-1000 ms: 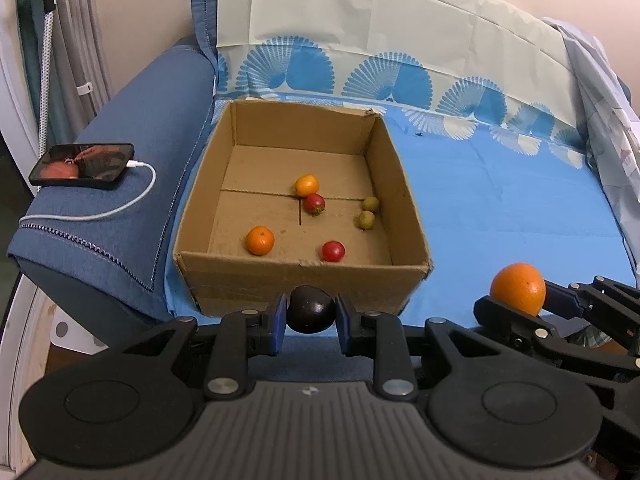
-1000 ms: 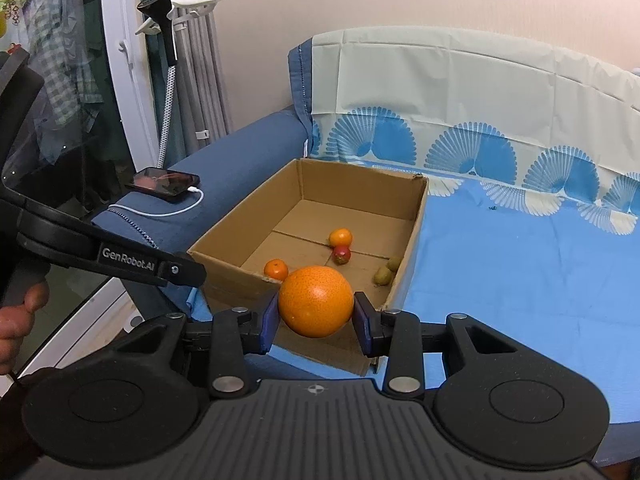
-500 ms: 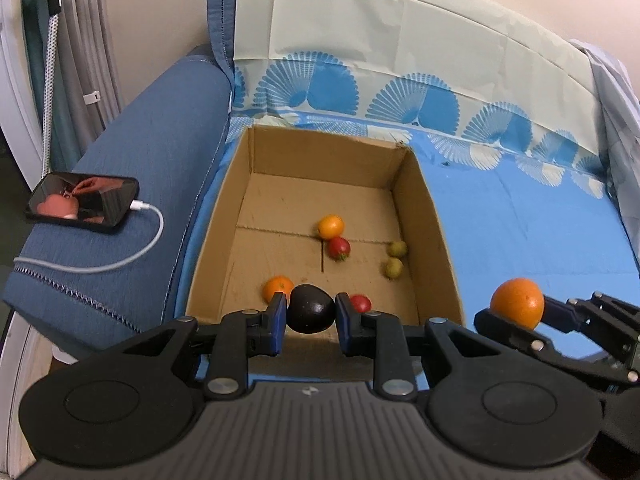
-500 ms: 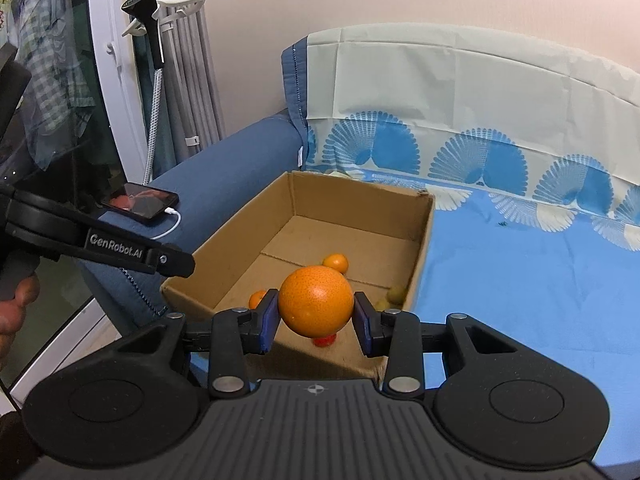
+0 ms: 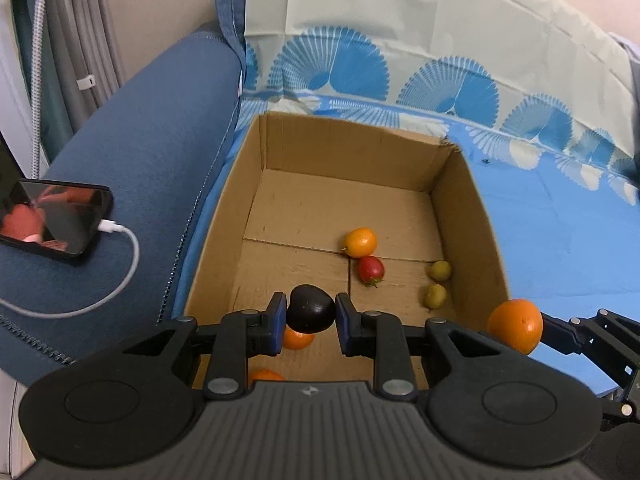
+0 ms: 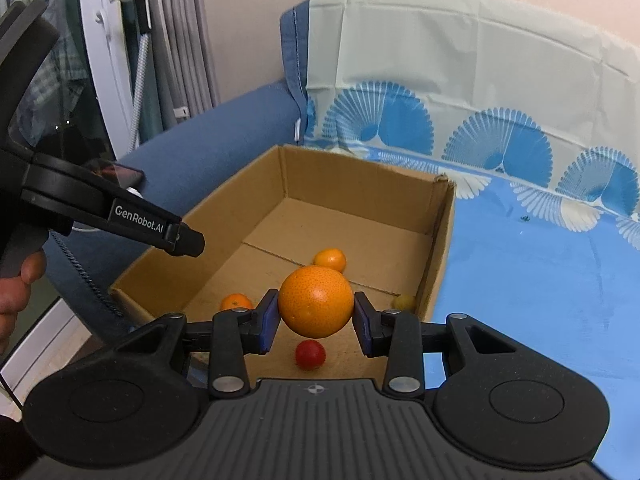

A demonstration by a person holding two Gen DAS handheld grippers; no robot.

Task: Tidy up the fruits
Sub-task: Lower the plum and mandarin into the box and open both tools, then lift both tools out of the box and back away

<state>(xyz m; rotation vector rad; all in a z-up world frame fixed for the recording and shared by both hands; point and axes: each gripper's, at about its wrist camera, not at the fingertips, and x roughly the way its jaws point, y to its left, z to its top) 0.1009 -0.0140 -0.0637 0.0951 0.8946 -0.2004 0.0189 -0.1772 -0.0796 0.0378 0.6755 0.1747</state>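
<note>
My left tool [image 5: 311, 314] is clamped tight on a dark plum [image 5: 311, 309], hanging over the near end of the cardboard box [image 5: 464, 184] on the sofa. Right tool [image 6: 315, 316] grips a big orange [image 6: 316, 301] w/ pads on both sides, above the box's near right part. Inside: small oranges, red & green fruits on the box floor.

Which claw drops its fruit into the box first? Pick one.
Left. The left claw already holds its dark fruit over the box floor, while the right claw's orange looks near the box's right wall.
</note>
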